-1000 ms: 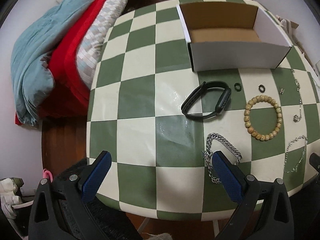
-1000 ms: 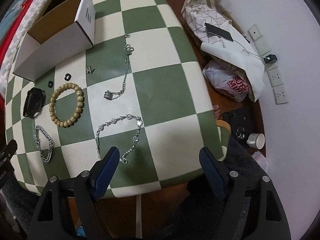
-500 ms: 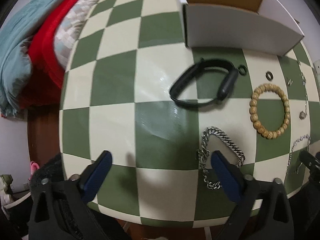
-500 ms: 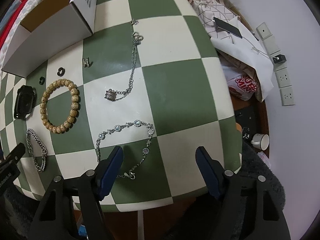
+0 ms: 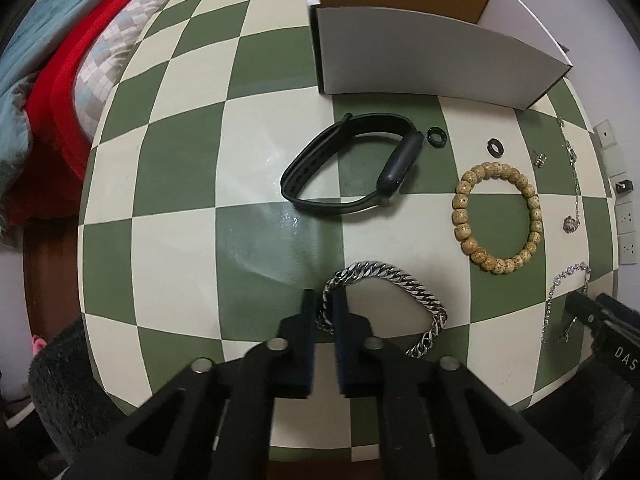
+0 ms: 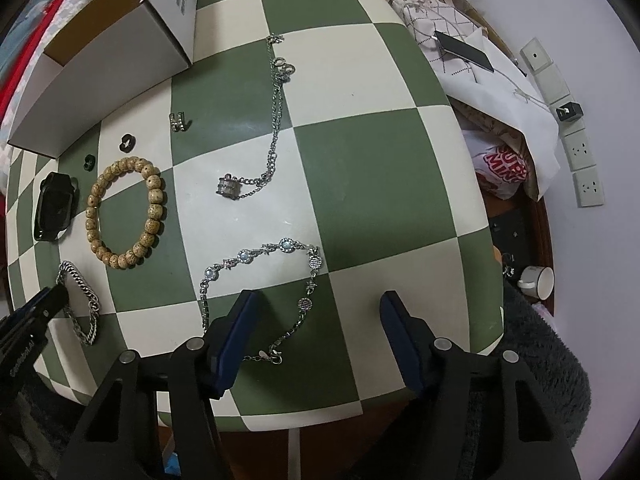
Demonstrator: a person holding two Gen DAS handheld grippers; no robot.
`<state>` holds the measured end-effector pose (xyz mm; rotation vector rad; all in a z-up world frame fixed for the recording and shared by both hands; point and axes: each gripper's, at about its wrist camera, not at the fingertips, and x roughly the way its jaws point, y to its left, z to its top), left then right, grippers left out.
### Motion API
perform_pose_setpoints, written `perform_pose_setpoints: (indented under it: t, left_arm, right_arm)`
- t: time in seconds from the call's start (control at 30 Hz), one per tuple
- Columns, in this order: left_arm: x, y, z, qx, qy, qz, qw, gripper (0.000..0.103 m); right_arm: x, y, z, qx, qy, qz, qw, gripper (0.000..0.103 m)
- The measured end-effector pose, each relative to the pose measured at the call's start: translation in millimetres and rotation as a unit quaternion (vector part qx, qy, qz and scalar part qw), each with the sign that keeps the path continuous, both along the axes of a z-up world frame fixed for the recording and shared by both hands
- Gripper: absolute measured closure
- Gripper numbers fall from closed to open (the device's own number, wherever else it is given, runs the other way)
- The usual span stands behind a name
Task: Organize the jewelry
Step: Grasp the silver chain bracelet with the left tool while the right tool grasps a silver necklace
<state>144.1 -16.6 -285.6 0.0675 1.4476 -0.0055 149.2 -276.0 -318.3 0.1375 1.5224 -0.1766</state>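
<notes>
Left gripper (image 5: 323, 312): fingers drawn narrow, pinching one end of the curb chain (image 5: 394, 280) where the links bunch near the table's front edge. The grip sits on the chain's end rather than its middle, probably so the rest can trail free when lifted. The chain's far part curves rightward across the checked table (image 5: 180, 220), flat and slack.

Right gripper (image 6: 316, 336): fingers spread wide, holding nothing, poised over the table edge. The gem bracelet (image 6: 260, 256) lies partly between its fingers, its clasp end just beside the left finger; the stance suggests this piece is the right hand's own target.

Beyond the chain, in order outward: bead bracelet (image 5: 496, 216), a closed ring lying flat; black band (image 5: 352, 164), resting on its side with the display end toward the box. Two small black rings (image 5: 436, 135) lie between band and beads, one near each. A small silver stud (image 6: 177, 121) sits near the box corner. The pendant necklace (image 6: 276, 120) runs straight from near the box toward the table's middle, its pendant at the near end.

Box (image 5: 420, 60): open-topped, white outside, brown inside, at the far edge; no jewelry visible within. It is judged the destination, since all pieces are laid out apart in front of it. Task at an early stage.
</notes>
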Motion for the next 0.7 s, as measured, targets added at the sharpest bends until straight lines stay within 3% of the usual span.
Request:
perform_pose_setpoints:
  t: [0.07,0.1,0.13,0.4,0.7]
  left_arm:
    - [-2.9,1.7,0.0,0.008,-0.004,0.001,1.0000,0.101]
    - [-4.7,2.1,0.4,0.012,-0.006,0.003,0.9999,0.101]
    - [-6.3,2.7,1.6,0.014,-0.009,0.004,0.9999,0.101]
    - [-7.0,-2.9,38.5,0.014,-0.055,0.004,0.9984,0.101]
    - [10.2,-19.6,80.3,-0.001,-0.109,0.006,0.9940,0.101]
  right_arm:
    - [-0.2,-0.2,1.9,-0.002,-0.011,0.006,1.000,0.057]
    - [-1.1,0.9,5.1,-0.005,-0.022,0.011,1.000,0.085]
    - [-0.5,1.3,5.9,-0.007,-0.024,0.013,1.000,0.098]
    - [-3.1,-17.6,26.8,0.041,-0.067,-0.033,0.996,0.098]
    - [2.5,-4.7,77.5,0.048,-0.120,-0.013,0.991,0.098]
